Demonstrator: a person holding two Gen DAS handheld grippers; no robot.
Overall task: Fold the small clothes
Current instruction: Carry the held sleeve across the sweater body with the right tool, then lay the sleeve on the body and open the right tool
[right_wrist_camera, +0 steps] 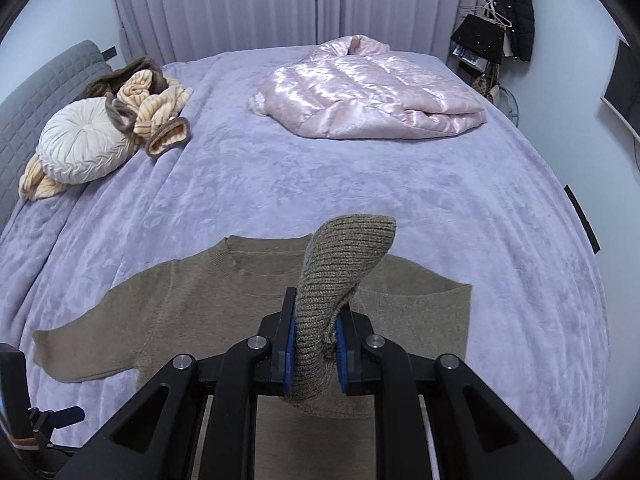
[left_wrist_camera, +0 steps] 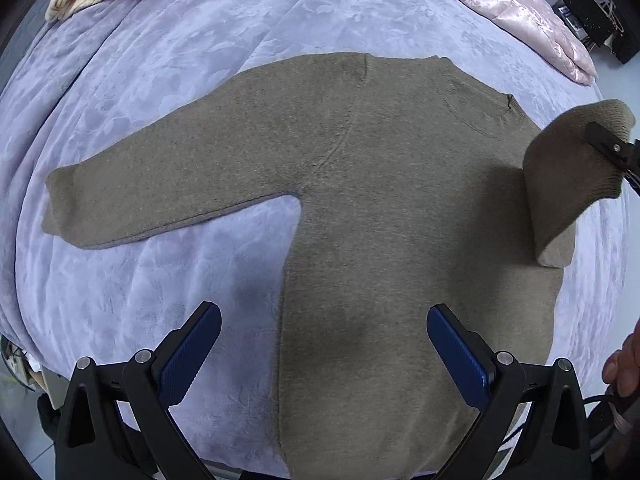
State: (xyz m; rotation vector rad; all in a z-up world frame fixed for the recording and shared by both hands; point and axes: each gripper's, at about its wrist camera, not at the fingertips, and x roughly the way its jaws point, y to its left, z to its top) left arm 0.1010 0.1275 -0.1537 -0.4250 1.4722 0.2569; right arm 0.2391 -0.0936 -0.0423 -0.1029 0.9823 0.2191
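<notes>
An olive-brown knit sweater (left_wrist_camera: 360, 208) lies flat on the lavender bedspread (left_wrist_camera: 168, 92), its left sleeve (left_wrist_camera: 152, 192) stretched out to the side. My right gripper (right_wrist_camera: 315, 354) is shut on the ribbed cuff of the other sleeve (right_wrist_camera: 340, 264), which is lifted and folded over the sweater's body (right_wrist_camera: 224, 292). From the left wrist view that raised sleeve (left_wrist_camera: 568, 184) hangs at the right, with a finger of the right gripper (left_wrist_camera: 610, 146) clamped on it. My left gripper (left_wrist_camera: 324, 352) hovers open above the sweater's lower body, with nothing between its blue pads (left_wrist_camera: 188, 356).
A shiny pink quilted jacket (right_wrist_camera: 368, 88) lies at the far side of the bed. A round white cushion (right_wrist_camera: 82, 148) and striped peach clothing (right_wrist_camera: 156, 100) sit at the far left by a grey headboard (right_wrist_camera: 44, 92). A person's hand (left_wrist_camera: 624, 360) shows at the right edge.
</notes>
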